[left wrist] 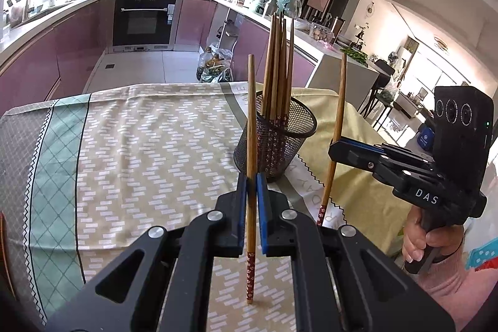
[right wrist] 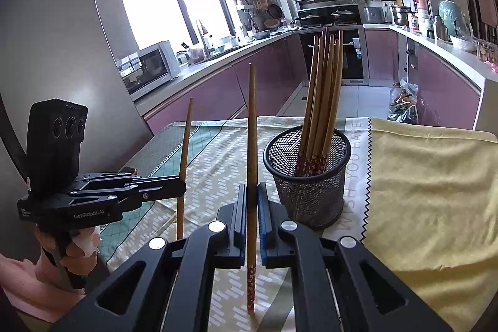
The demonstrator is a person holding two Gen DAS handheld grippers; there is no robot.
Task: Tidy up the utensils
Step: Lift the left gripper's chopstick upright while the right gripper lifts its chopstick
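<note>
Table (left wrist: 130, 145): covered w/ patterned tablecloth (right wrist: 218, 151), beige zigzag centre, teal diamond band and grey strip at one side, lettered border opposite. Yellow cloth (right wrist: 429, 192) lies over the lettered edge. Black mesh holder (right wrist: 308, 176) stands upright on tablecloth, just beside yellow cloth.

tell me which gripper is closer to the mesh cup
Hard to call; the left looks marginally nearer. The left gripper, shut on a chopstick, sits just in front of the mesh cup. The right gripper, shut on another chopstick, sits just beside it.
</note>
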